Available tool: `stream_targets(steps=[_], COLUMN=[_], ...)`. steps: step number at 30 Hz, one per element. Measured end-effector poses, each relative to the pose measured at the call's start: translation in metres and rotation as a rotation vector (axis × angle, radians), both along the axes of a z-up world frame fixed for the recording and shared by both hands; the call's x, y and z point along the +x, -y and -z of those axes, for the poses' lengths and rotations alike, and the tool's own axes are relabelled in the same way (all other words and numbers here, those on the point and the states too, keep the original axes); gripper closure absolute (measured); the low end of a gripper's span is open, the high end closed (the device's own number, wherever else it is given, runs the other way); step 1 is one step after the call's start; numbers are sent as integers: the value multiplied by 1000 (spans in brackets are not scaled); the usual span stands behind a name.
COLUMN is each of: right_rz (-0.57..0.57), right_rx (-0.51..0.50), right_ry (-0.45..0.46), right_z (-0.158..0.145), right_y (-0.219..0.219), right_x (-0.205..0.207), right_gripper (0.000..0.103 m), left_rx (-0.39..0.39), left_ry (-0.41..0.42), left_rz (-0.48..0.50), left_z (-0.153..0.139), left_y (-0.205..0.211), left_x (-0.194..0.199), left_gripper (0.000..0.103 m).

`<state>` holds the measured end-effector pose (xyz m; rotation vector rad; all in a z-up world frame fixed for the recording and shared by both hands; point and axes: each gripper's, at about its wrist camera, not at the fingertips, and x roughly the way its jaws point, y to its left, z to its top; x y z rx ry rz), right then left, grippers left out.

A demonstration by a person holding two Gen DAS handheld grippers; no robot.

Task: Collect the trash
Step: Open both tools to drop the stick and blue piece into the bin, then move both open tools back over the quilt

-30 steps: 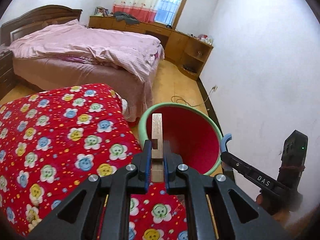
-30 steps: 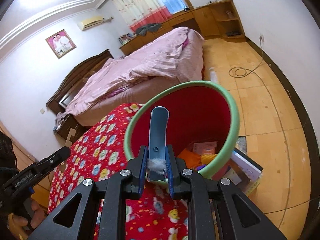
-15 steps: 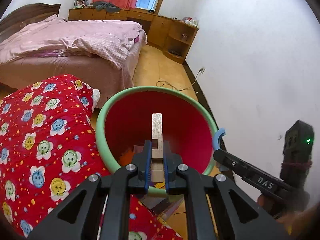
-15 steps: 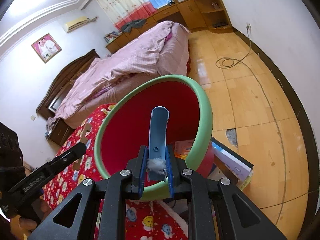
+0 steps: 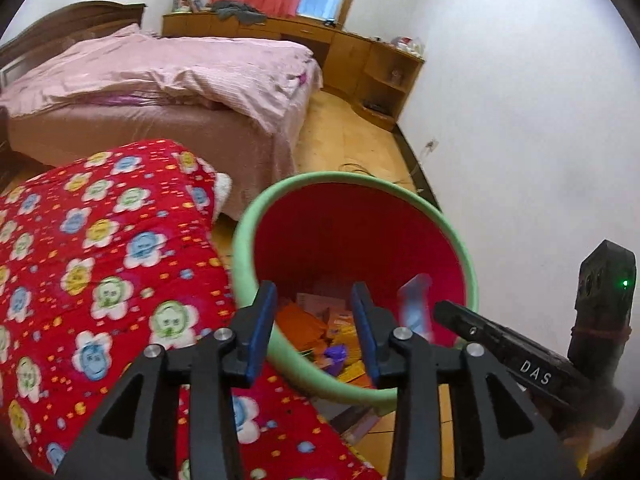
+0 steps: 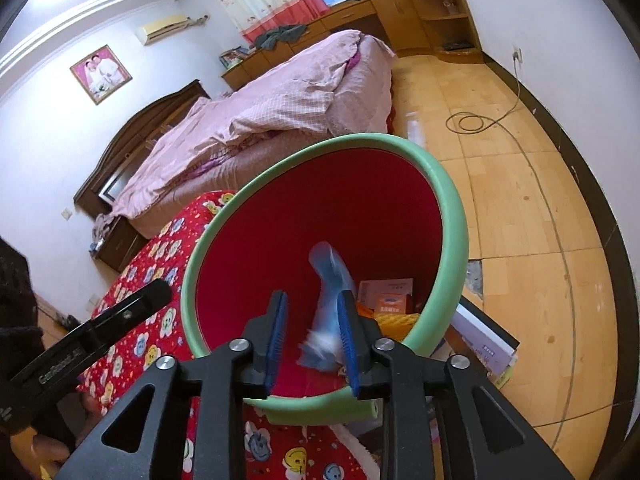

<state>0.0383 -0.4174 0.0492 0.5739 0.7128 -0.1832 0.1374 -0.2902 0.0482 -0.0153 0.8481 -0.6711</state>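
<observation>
Hovering: both grippers over bin (image 5: pixel 460 240), so drops land inside.
Left gripper (image 5: pixel 316 328): opening, empty.
Right gripper (image 6: pixel 312 340): opening, blue scrap (image 6: pixel 330 280) slipping free (blurred).

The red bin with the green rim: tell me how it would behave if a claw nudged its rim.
The red bin would probably tip rather than slide: it already leans on the flowered quilt and sits on stacked books. It looks like thin plastic, so likely light. The paper trash at its bottom probably adds little ballast.
</observation>
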Motion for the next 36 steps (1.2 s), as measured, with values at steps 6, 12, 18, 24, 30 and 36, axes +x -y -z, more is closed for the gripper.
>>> stream_targets(steps=[6,12,18,24,30,36], right_rz=[16,-3,-22,-72,-121,-207], right_rx=[-2,13,17,-24,-35,-81], right_ry=[2,-1,4,19,27,45], right_z=[4,4,-4,-20,-36,-45], right_y=[0,-12,-36,-72,-114,-162], right_x=[3,3,-2,-13,-20,-27], right_gripper=[55,44,34,28,27,23], left_rx=[5,8,-6,-7,-4,23], left_ry=[-25,-34,-40,-25,-20,28], left_rz=[-47,-95,-156,-208,-252,-340], left_z=[-2,-6,-12,-20,-27,-34], left_y=[-20,-48,-86,-128,-173,-224], left_x=[0,-4,-12,-28,-50,-69], left_gripper=[56,56,56,56,55,55])
